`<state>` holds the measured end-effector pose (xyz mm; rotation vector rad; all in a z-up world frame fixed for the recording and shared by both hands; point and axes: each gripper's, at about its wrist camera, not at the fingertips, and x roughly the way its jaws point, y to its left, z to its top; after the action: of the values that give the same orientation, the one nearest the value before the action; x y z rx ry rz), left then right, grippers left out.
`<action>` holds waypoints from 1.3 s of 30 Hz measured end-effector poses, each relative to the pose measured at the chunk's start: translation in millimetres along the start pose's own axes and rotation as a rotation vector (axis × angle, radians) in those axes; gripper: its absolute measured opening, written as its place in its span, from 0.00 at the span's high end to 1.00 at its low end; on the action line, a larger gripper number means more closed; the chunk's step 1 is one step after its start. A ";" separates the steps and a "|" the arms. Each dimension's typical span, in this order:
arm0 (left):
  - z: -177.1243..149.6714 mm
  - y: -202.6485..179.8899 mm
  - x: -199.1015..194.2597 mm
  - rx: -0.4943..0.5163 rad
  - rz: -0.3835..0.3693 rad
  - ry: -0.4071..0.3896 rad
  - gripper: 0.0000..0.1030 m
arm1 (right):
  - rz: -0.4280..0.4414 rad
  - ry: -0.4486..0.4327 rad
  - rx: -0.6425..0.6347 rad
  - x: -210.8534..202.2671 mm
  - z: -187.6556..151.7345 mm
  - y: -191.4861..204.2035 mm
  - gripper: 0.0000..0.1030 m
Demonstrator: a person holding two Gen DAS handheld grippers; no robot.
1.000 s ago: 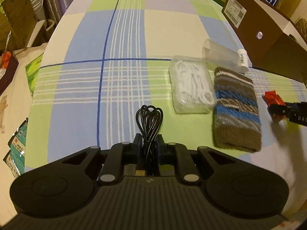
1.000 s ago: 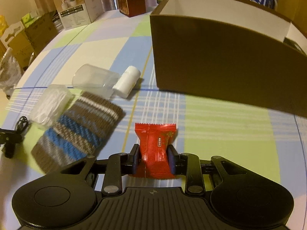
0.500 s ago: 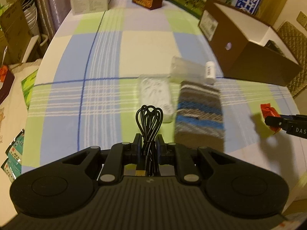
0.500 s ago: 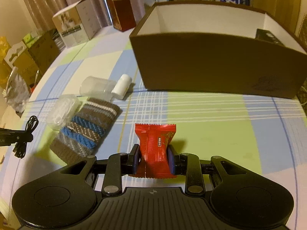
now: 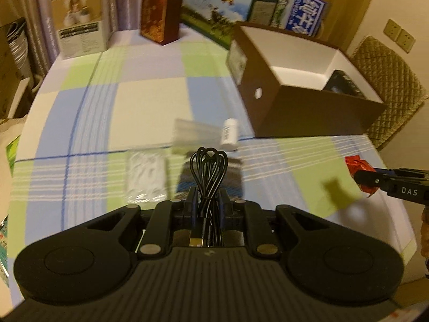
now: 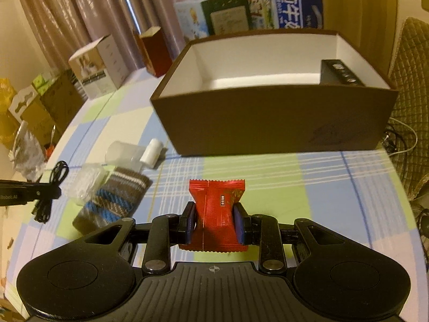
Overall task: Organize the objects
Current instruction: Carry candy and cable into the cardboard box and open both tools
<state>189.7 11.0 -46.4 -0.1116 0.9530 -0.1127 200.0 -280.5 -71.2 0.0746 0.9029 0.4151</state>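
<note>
My left gripper (image 5: pixel 206 201) is shut on a coiled black cable (image 5: pixel 208 169), held up above the table. A red snack packet (image 6: pixel 216 209) sits pinched in my shut right gripper (image 6: pixel 216 221), also lifted. An open brown box (image 6: pixel 273 118) with a white inside stands ahead of the right gripper; a black item (image 6: pixel 341 73) lies in its far right corner. On the cloth lie a striped knitted pouch (image 6: pixel 115 198), a clear bag of white bits (image 6: pixel 87 181), a clear tube (image 6: pixel 122 153) and a small white bottle (image 6: pixel 151 153). The left view shows the box (image 5: pixel 303 107) to the right.
Checked tablecloth (image 6: pixel 281 177) covers the table. Cartons stand along the far edge: a white one (image 5: pixel 80 36), a dark red one (image 5: pixel 161 24), and blue milk cartons (image 5: pixel 305 14). A quilted chair (image 5: pixel 388 88) stands right of the box. Cardboard clutter (image 6: pixel 34 107) sits off the left edge.
Both grippers have risen and tipped back with their loads, so the objects on the cloth look smaller and the inside of the brown box has come into view.
</note>
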 end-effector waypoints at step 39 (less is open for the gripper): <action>171.1 -137.0 100.7 0.110 -0.027 -0.071 0.89 | 0.073 -0.165 0.000 29.9 151.1 -86.9 0.74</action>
<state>380.9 -131.3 -9.4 -0.0267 0.8726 -0.1846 361.0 -332.4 -19.9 0.1398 0.7391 0.4698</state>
